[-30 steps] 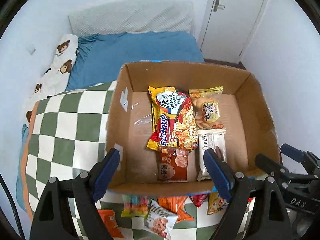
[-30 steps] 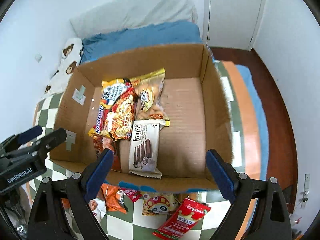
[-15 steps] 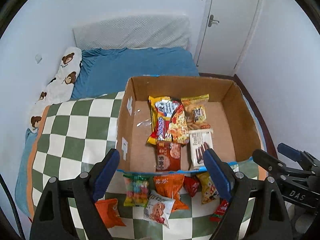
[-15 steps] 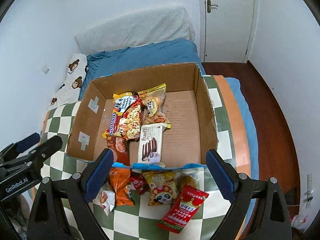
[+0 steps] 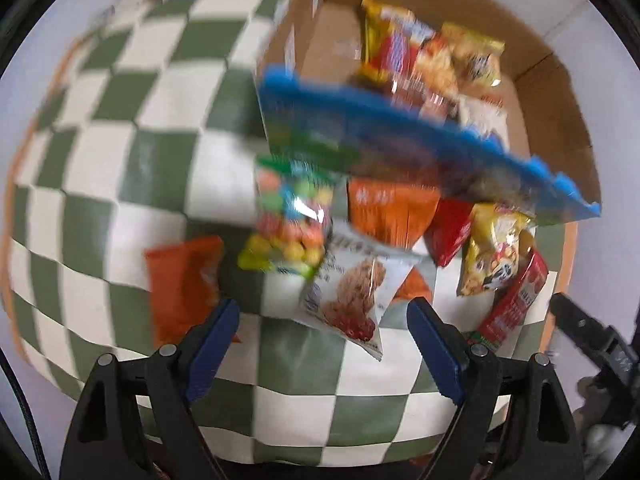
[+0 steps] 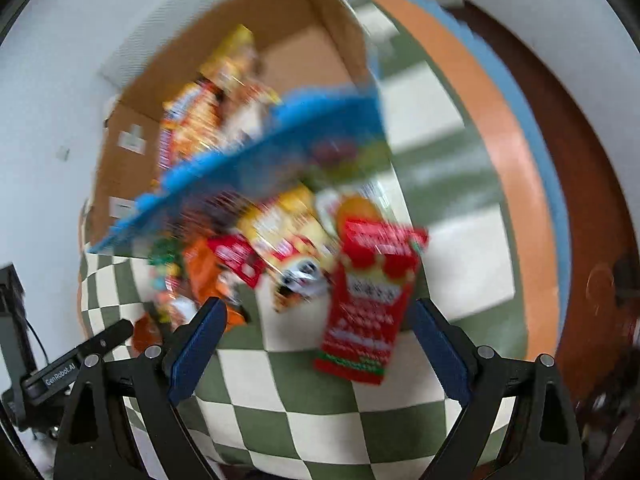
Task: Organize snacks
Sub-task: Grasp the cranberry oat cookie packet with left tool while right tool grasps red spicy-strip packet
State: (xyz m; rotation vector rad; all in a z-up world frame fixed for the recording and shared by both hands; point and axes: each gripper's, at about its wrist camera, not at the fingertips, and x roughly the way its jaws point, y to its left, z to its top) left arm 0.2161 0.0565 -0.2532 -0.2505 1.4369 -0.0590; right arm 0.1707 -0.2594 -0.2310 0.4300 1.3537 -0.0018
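Snacks (image 5: 352, 296) lie (blurred) below open hand-held gripper (image 5: 323, 332).

Two handheld black plastic grippers with blue-padded fingers

Left gripper (image 5: 323, 332) and right gripper (image 6: 316, 334) show silver pivot screws; a neighbouring black body reads "GenRobot.AI" in white.

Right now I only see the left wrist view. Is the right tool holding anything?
Observer: No. The right tool is open, with nothing between its fingers.
Operator: What's nearest it?
Observer: A red packet, flat on the cloth just ahead of the tips.
Operator: And past the cloth's right edge?
Observer: Brown wooden floor.
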